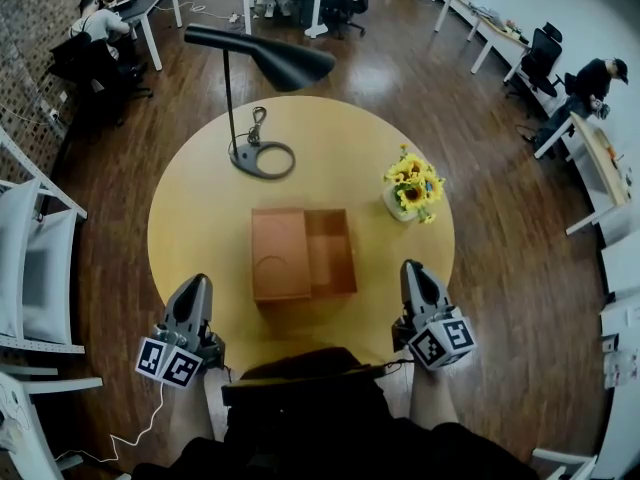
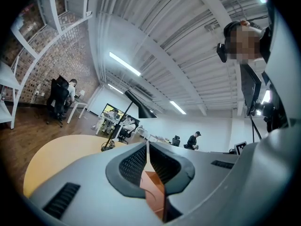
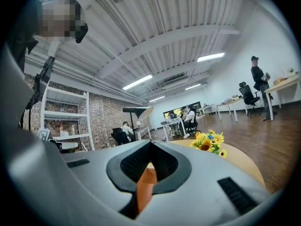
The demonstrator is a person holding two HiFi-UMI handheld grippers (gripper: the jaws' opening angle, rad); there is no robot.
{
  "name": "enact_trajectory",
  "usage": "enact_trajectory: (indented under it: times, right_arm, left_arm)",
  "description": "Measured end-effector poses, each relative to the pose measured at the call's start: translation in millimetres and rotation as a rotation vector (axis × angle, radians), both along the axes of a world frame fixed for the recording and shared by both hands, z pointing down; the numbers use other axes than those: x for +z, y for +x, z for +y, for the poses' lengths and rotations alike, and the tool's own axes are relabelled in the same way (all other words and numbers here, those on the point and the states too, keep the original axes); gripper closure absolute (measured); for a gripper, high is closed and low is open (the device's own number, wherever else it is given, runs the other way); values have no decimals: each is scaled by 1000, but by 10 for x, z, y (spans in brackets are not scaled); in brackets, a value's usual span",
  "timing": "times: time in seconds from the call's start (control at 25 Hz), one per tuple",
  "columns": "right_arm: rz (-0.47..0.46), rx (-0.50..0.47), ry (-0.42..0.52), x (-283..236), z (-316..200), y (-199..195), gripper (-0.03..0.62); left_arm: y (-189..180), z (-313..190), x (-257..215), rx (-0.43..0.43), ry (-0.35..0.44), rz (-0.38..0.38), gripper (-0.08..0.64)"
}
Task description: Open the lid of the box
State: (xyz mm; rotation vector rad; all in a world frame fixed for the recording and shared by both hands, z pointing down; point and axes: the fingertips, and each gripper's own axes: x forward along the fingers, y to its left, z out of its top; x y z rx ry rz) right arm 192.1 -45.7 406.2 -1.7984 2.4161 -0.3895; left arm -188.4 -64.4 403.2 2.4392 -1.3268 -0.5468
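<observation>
A brown wooden box [image 1: 303, 254] lies in the middle of the round yellow table [image 1: 200, 218]. Its flat lid [image 1: 279, 254] with a curved mark covers the left half; the right half shows the open inside [image 1: 331, 252]. My left gripper [image 1: 194, 286] rests at the table's near left edge, shut and empty, apart from the box. My right gripper [image 1: 413, 269] stands at the near right edge, also shut and empty. In the left gripper view the box [image 2: 153, 192] shows through the slit under the gripper's [image 2: 147, 147] tips. The right gripper view shows the box [image 3: 147, 182] the same way, below that gripper [image 3: 151, 146].
A black desk lamp [image 1: 260, 68] stands at the table's far side, its round base [image 1: 264, 160] behind the box. A vase of sunflowers [image 1: 413, 190] sits right of the box. Dark wooden floor surrounds the table. White chairs [image 1: 35, 268] stand at left, and people sit at desks far off.
</observation>
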Motion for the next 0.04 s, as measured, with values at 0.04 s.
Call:
enact_trajectory:
  times: [0.04]
  right_arm:
    - [3, -1, 0, 2, 6, -2, 591]
  left_arm:
    - [13, -1, -4, 3, 1, 0, 558]
